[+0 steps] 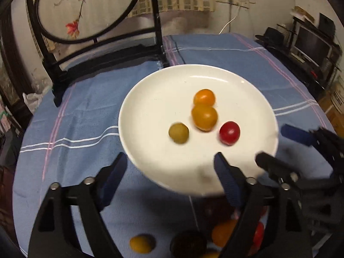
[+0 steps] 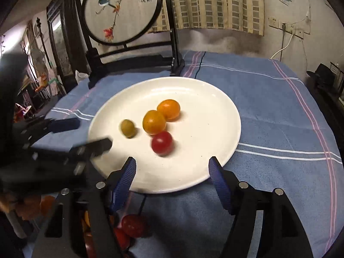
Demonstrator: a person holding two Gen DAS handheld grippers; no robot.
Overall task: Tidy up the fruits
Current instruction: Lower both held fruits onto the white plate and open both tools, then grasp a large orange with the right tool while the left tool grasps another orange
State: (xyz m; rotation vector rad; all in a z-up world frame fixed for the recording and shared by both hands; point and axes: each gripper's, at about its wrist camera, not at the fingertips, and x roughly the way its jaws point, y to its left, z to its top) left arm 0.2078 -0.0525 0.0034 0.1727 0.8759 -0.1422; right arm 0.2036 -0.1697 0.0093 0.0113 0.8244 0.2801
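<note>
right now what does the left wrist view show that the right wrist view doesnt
Only the left wrist view: a yellow tomato and a dark fruit on the blue cloth, and a monitor at far right.
Only the right wrist view: wall sockets and a standing fan.
Both: the white plate holding four small tomatoes, the bird screen, the open left gripper and the open right gripper.

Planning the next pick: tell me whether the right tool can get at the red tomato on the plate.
Probably yes: the right tool is open, and the red tomato lies just ahead with nothing between.
</note>
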